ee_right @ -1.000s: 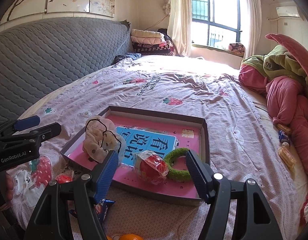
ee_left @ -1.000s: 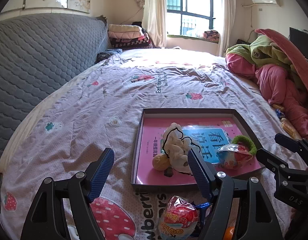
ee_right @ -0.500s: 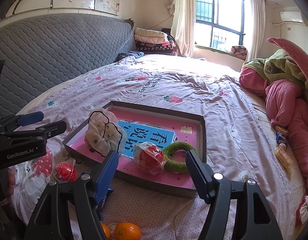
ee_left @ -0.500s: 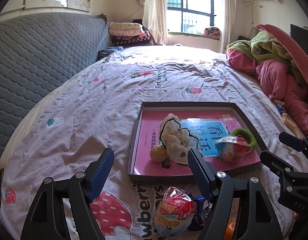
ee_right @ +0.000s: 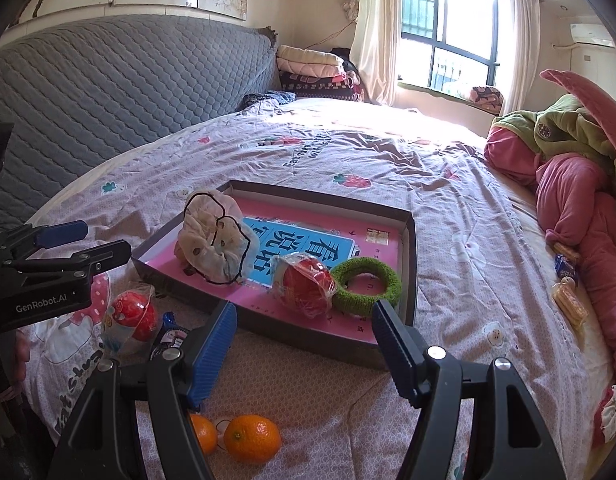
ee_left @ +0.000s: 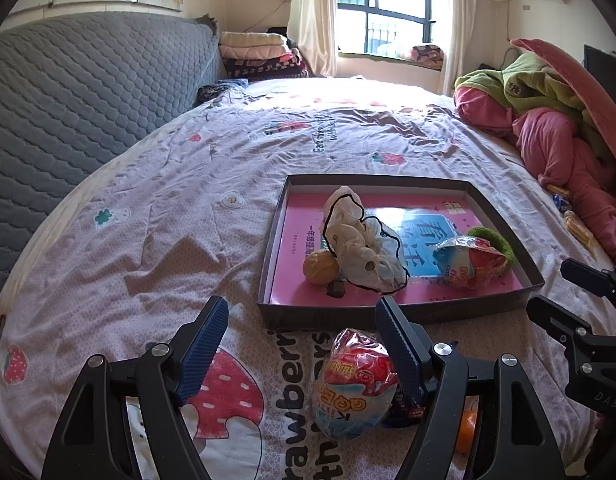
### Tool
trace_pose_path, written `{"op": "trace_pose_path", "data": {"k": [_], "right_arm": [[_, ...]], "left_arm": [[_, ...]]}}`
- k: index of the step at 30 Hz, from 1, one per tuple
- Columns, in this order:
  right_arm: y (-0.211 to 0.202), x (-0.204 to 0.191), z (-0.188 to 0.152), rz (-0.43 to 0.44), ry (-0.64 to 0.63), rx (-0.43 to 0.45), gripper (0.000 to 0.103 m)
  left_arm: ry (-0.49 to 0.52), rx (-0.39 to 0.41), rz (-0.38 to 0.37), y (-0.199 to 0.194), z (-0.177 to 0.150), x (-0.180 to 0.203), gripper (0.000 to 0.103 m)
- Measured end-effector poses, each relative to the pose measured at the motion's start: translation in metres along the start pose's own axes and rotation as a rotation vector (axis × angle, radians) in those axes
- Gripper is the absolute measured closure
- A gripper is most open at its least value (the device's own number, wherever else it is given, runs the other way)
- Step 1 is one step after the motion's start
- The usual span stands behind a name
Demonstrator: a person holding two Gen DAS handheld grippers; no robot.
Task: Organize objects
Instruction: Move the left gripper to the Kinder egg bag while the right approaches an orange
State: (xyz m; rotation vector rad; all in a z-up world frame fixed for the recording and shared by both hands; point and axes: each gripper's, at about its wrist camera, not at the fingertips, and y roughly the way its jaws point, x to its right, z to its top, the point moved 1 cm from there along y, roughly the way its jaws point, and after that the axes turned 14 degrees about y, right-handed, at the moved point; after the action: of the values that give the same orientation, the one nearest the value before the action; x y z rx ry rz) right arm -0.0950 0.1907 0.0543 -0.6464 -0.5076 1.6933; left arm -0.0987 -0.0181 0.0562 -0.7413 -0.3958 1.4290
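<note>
2 grippers over a bed (ee_left: 188, 168) with a strawberry-print sheet, both spread wide and gripping nothing. Left gripper (ee_left: 302, 334) tilted down toward the sheet, blue pads apart, with a wrapped toy egg (ee_left: 354, 388) lying on the sheet just inside its right finger and not clamped. Right gripper (ee_right: 304, 330) likewise wide, pads apart, aimed at the near wall of a shallow dark tray (ee_right: 410, 264).

Inside the tray: a pink and blue book (ee_right: 308, 248) flat on the bottom, a cream scrunchie (ee_right: 212, 248) with a black edge on the left part, a second wrapped egg (ee_right: 306, 288) with a red half near the front wall, and a green fuzzy ring (ee_right: 366, 286) touching that egg on its right. Seen from the left wrist only, a small yellowish ball (ee_left: 320, 268) tucked against the scrunchie.

Outside the tray, on the sheet: the first egg beside a small dark blue snack packet (ee_right: 168, 334), and 2 oranges (ee_right: 252, 438) close together near the front edge, one partly hidden behind the right gripper's left finger. Far right, a pile of pink and green bedding (ee_right: 568, 184), with a few wrapped snacks (ee_right: 568, 300) beside it. Grey quilted headboard (ee_right: 108, 92) on the left.
</note>
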Motion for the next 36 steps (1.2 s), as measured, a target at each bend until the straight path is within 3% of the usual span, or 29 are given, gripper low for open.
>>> {"op": "trace_pose_path", "data": {"k": [4,13,19,36], "right_arm": [[-0.002,0.001,-0.006,0.006,0.0,-0.015,0.034],[-0.007,-0.002,-0.014,-0.008,-0.04,-0.011,0.034],[-0.007,0.002,-0.021,0.028,-0.034,-0.047,0.034],[0.002,-0.001,-0.035,0.027,-0.094,-0.108,0.034]], "left_arm": [[-0.004,-0.002,-0.034,0.001,-0.004,0.003,0.026],[0.011,-0.013,-0.031,0.006,-0.01,0.005,0.026],[-0.008,-0.034,-0.122,0.011,-0.017,0.005,0.026],[0.018,-0.045,-0.147,0.009,-0.021,0.008,0.026]]}}
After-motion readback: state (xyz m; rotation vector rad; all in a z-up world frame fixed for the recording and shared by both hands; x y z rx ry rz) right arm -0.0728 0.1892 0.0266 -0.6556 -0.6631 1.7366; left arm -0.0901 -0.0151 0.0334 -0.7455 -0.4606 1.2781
